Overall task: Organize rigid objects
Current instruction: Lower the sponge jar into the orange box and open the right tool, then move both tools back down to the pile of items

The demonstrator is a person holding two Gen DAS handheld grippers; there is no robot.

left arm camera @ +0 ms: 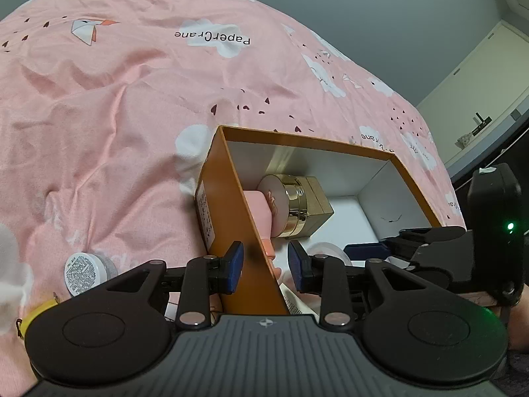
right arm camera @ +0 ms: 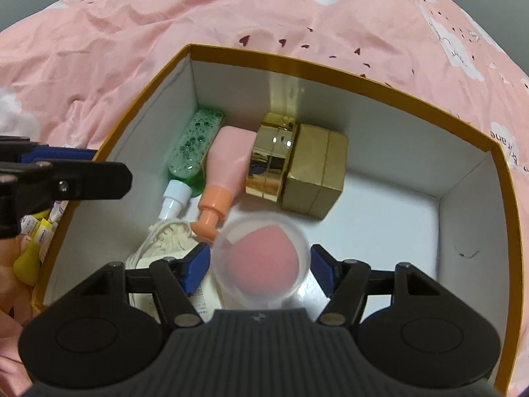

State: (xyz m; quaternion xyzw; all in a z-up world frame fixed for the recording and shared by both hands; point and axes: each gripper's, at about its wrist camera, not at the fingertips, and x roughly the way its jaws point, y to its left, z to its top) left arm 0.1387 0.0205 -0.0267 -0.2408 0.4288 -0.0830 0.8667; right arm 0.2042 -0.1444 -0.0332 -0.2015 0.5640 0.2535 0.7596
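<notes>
On pink bedspread [left arm camera: 99, 125]: orange box [left arm camera: 228, 205]; grey wall [left arm camera: 396, 33].

Clear sponge case [right arm camera: 261, 261] over orange box [right arm camera: 330, 69]; bottles, gold jar inside.

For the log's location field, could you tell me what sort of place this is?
Probably a bedroom: an orange box sits on a pink quilt printed with clouds and paper cranes, and pale cupboards stand against the wall beyond.

The quilt [right arm camera: 99, 49] is printed pink with white clouds and dark hearts. The box [right arm camera: 330, 66] is coloured orange outside, white inside. A green bottle [right arm camera: 193, 145], pink bottle [right arm camera: 228, 162], gold jar [right arm camera: 271, 162] and pink sponge [right arm camera: 261, 258] are seen.
</notes>
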